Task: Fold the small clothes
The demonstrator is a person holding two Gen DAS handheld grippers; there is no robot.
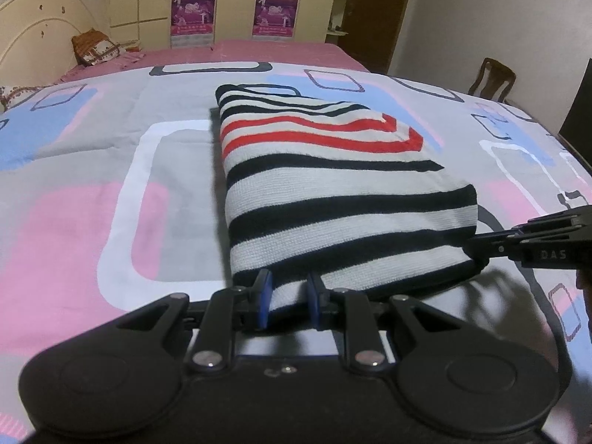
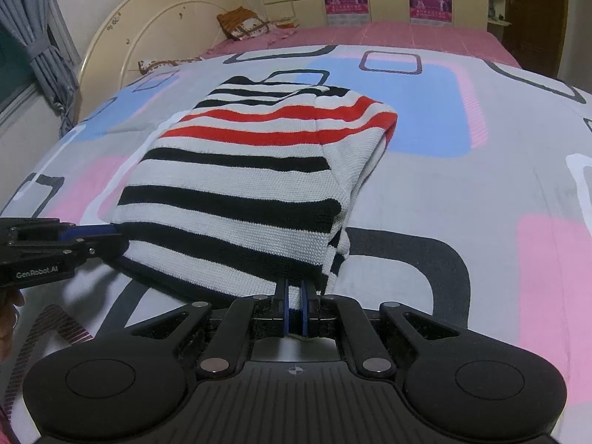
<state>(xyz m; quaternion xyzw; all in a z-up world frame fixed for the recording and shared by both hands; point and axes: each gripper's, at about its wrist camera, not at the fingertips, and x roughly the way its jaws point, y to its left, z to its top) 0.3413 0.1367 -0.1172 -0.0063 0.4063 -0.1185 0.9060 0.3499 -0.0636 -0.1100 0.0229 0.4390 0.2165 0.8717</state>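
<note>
A striped knit top (image 1: 325, 185), white with black and red stripes, lies folded into a long rectangle on the bed; it also shows in the right wrist view (image 2: 244, 185). My left gripper (image 1: 288, 288) holds the near left corner of its near edge, with the cloth between the blue pads. My right gripper (image 2: 295, 296) is shut on the near right corner of the same edge. Each gripper shows from the side in the other's view: the right one (image 1: 477, 249), the left one (image 2: 111, 238).
The bed has a quilt (image 1: 92, 185) patterned in grey, pink and blue. Pillows (image 1: 96, 48) and a cream headboard (image 2: 148, 26) are at the far left. A wardrobe with purple posters (image 1: 236, 0) stands behind. A wooden chair (image 1: 492, 81) is at the right.
</note>
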